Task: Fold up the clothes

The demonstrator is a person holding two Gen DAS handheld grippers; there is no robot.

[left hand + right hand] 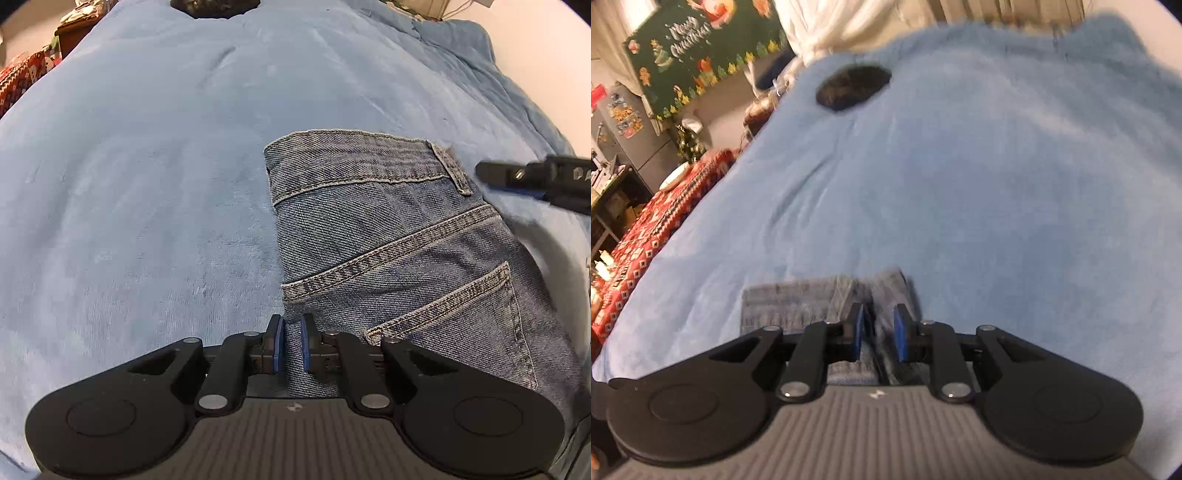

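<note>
The jeans [388,236] lie folded flat on the blue blanket [147,184], waistband on the far side, back pocket stitching facing up. The left gripper [291,341] sits at the near left edge of the jeans, its jaws narrowly parted with a strip of denim running between the blue pads; whether they pinch it I cannot tell. The right gripper [878,334] hangs over the far right corner of the jeans [812,295], jaws released with a clear gap, the denim below and between them; this view is blurred. From the left wrist view, the right gripper [484,173] shows beside the waistband's belt loop. Beyond the jeans, a dark round shape [853,88] rests on the blanket
</note>
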